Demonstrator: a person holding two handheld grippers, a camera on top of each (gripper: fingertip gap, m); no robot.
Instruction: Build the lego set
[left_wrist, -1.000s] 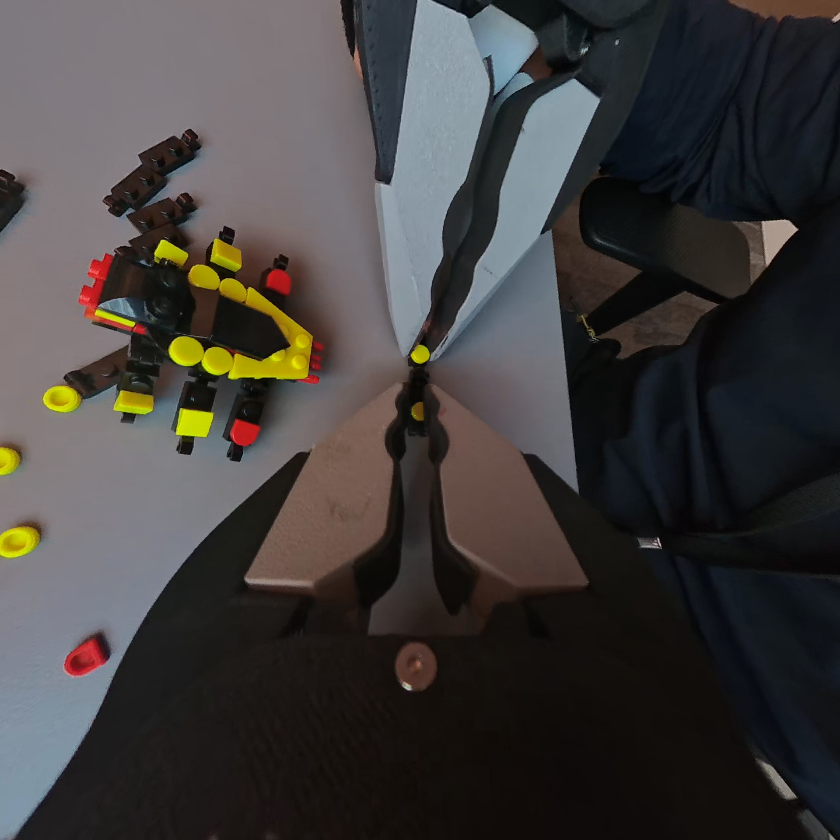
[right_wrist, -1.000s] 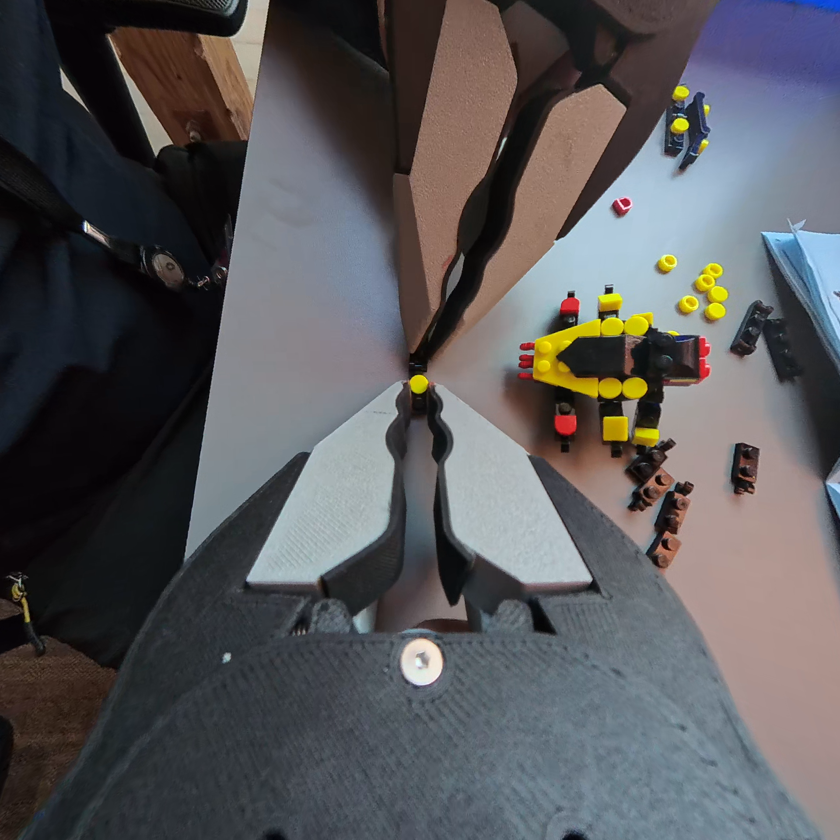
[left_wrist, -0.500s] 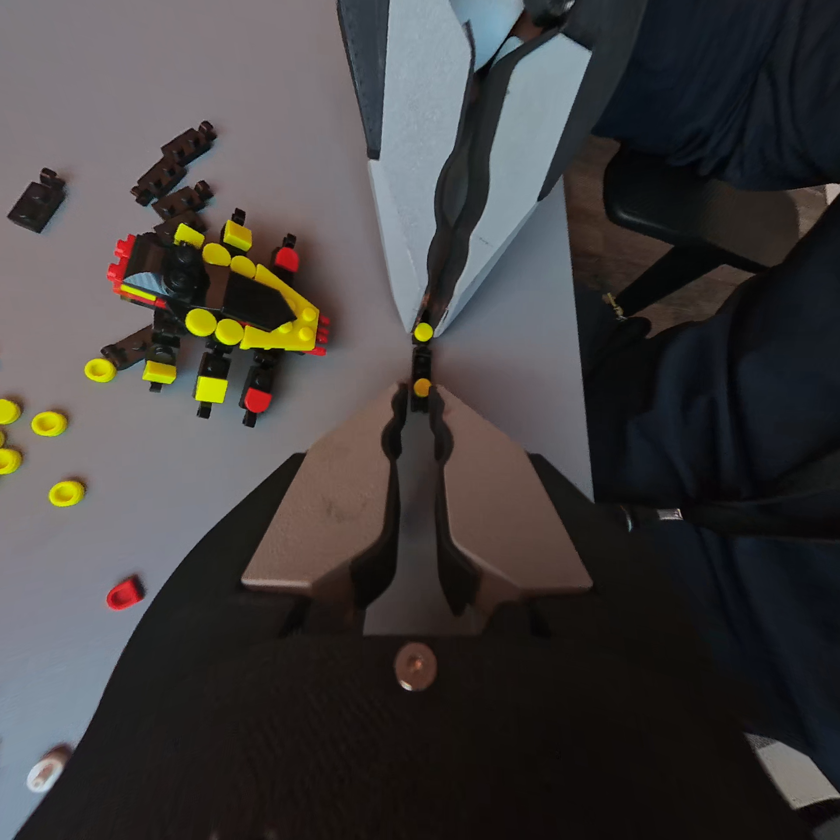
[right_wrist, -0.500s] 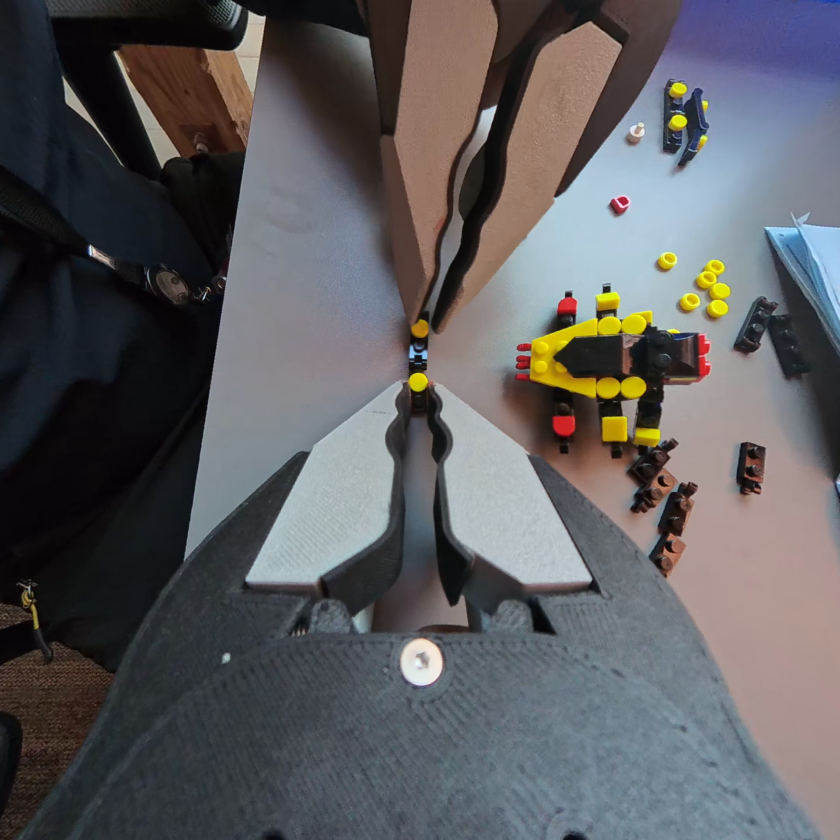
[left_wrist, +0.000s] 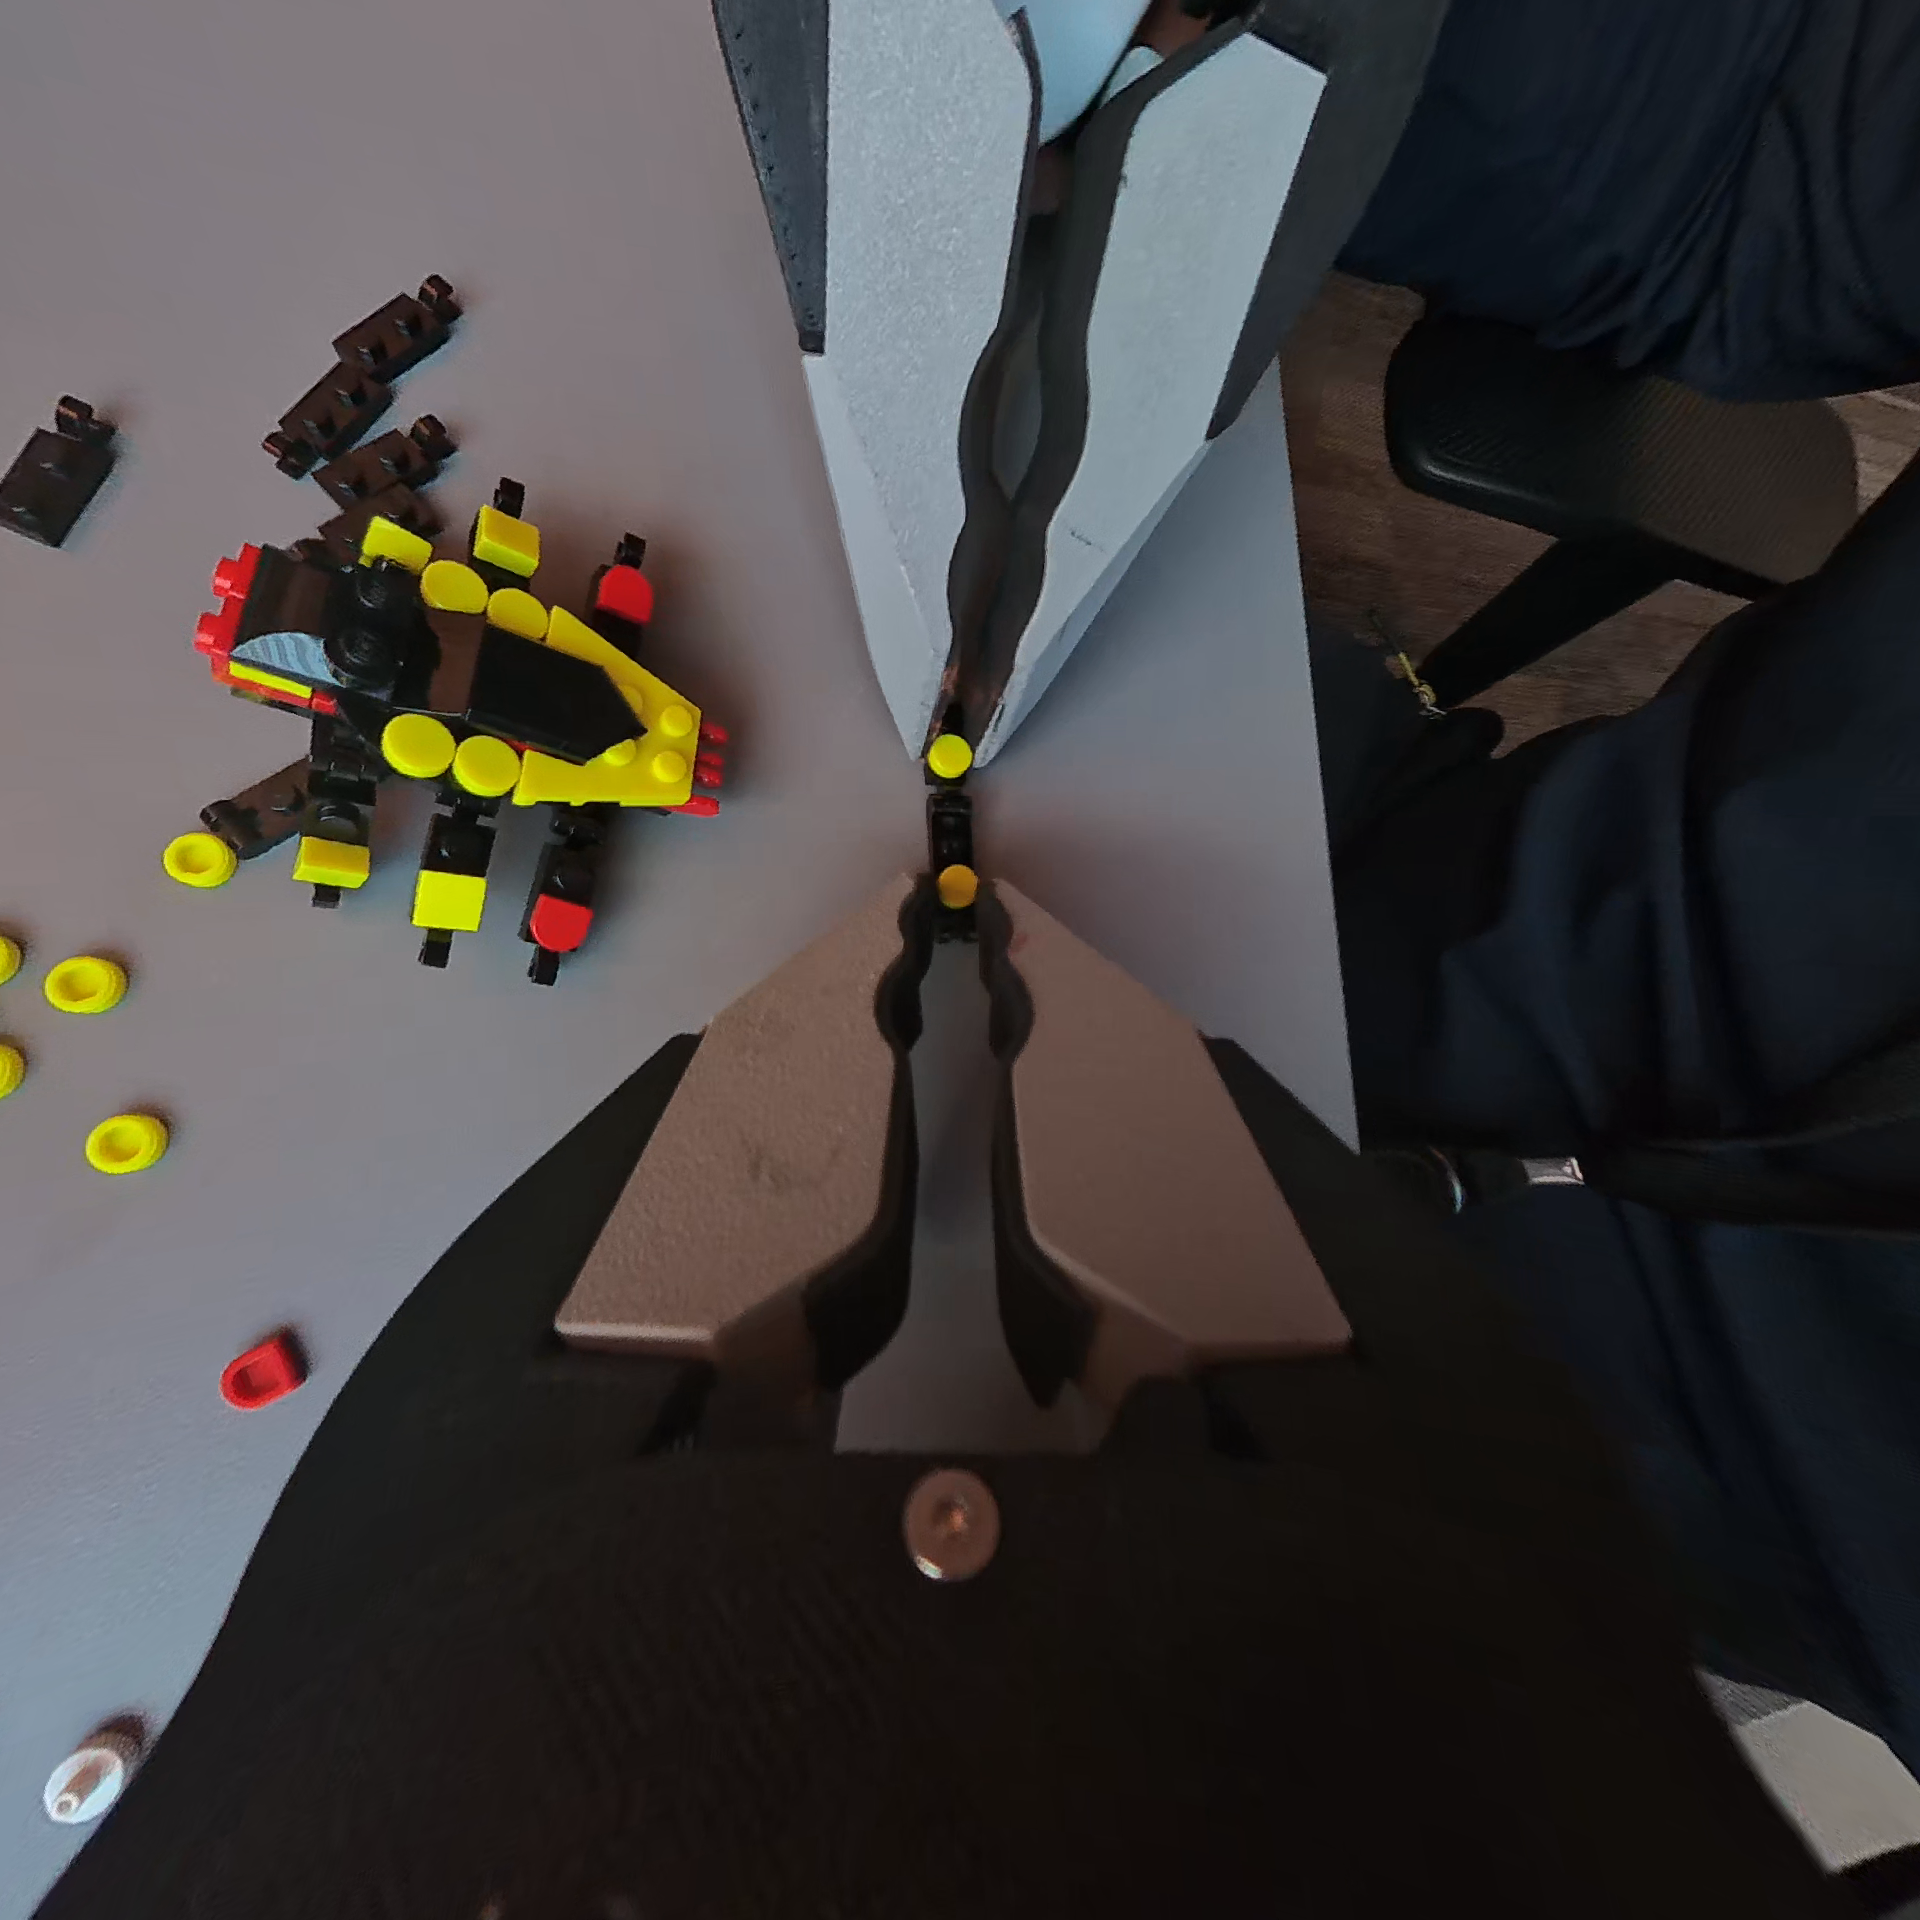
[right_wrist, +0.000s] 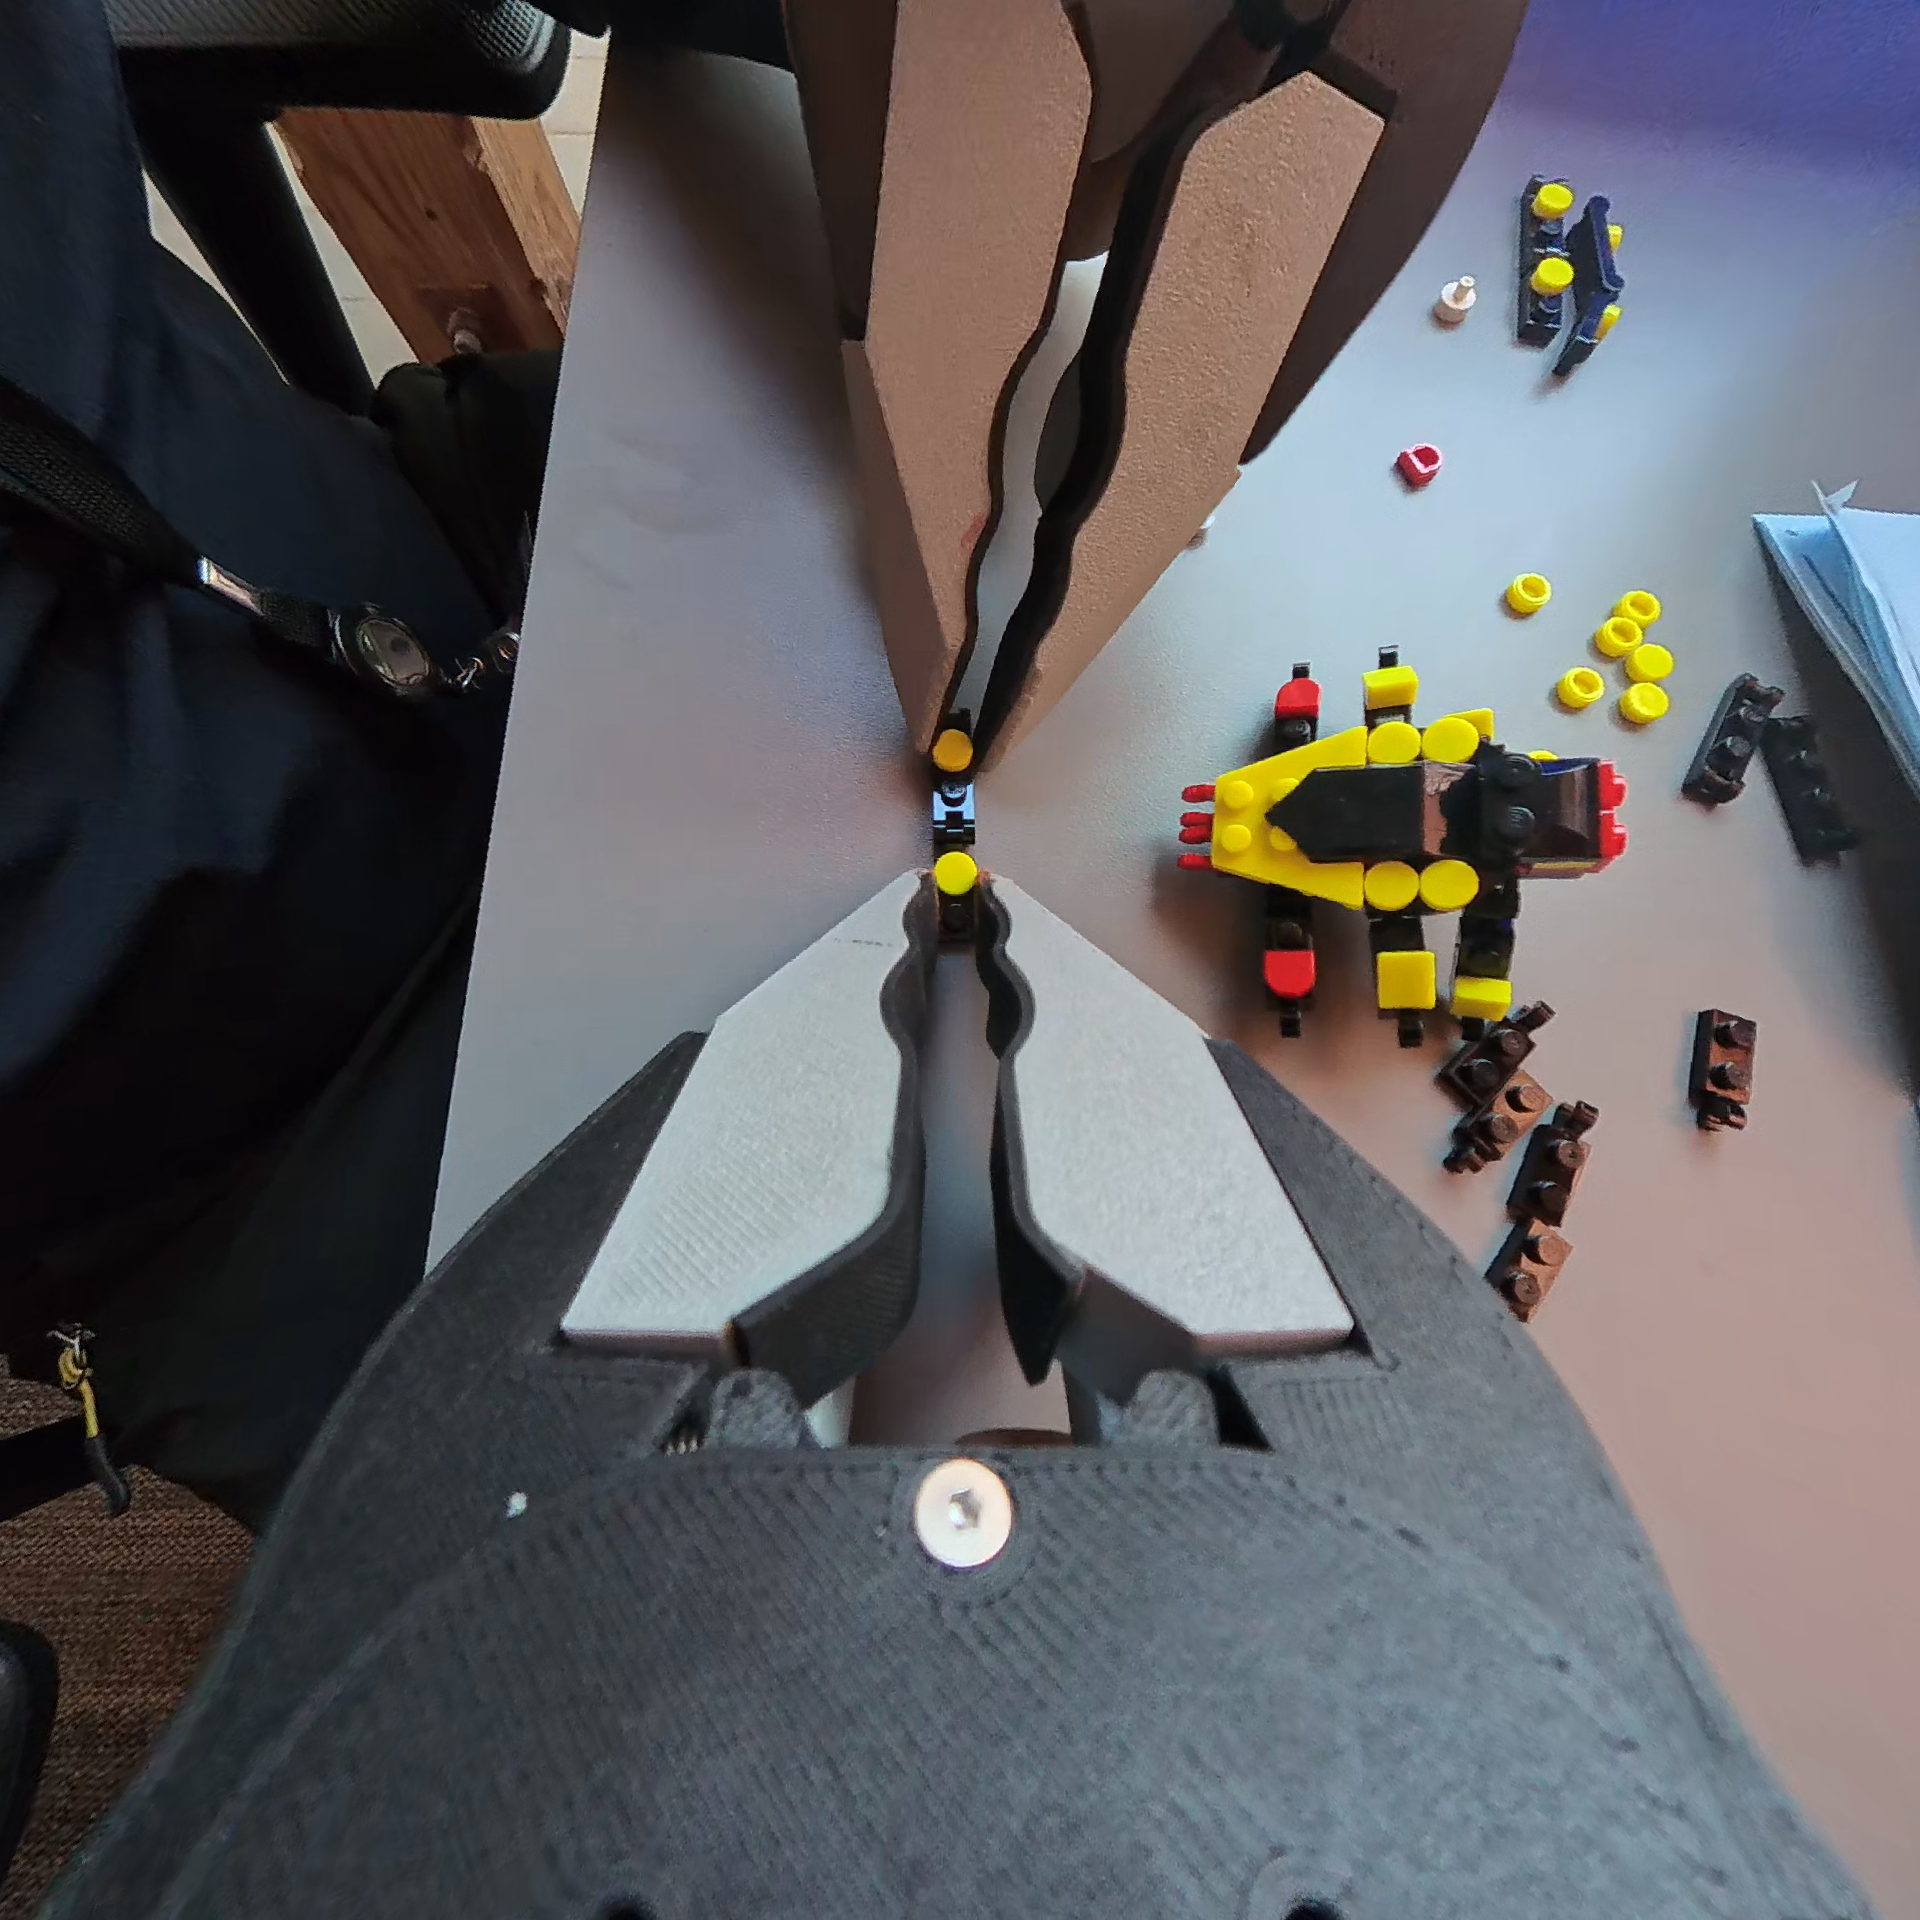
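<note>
Both grippers hold one small black strip (left_wrist: 950, 823) with a yellow round stud at each end, above the grey table near its edge. My left gripper (left_wrist: 954, 906) is shut on the near end in its view. My right gripper (left_wrist: 951, 740) comes down from the top and is shut on the far end. In the right wrist view my right gripper (right_wrist: 954, 899) grips the near end of the strip (right_wrist: 954, 812) and the left gripper (right_wrist: 956, 732) grips the far end. The yellow, black and red ship model (left_wrist: 468, 707) lies on the table, also in the right wrist view (right_wrist: 1392, 821).
Loose yellow round studs (right_wrist: 1621, 655), black hinge plates (right_wrist: 1507, 1122), a red piece (left_wrist: 260, 1371), a white peg (left_wrist: 83, 1782) and black strips with yellow studs (right_wrist: 1558, 260) lie around the model. Papers (right_wrist: 1860, 603) lie beyond it. The table edge (left_wrist: 1309, 727), a person's dark clothing and a chair are close by. Both grippers' tips are close together, under 4 cm apart.
In the right wrist view the gripper tips have drawn slightly apart; the black middle of the strip and its second yellow stud now show. Both grips have held.
</note>
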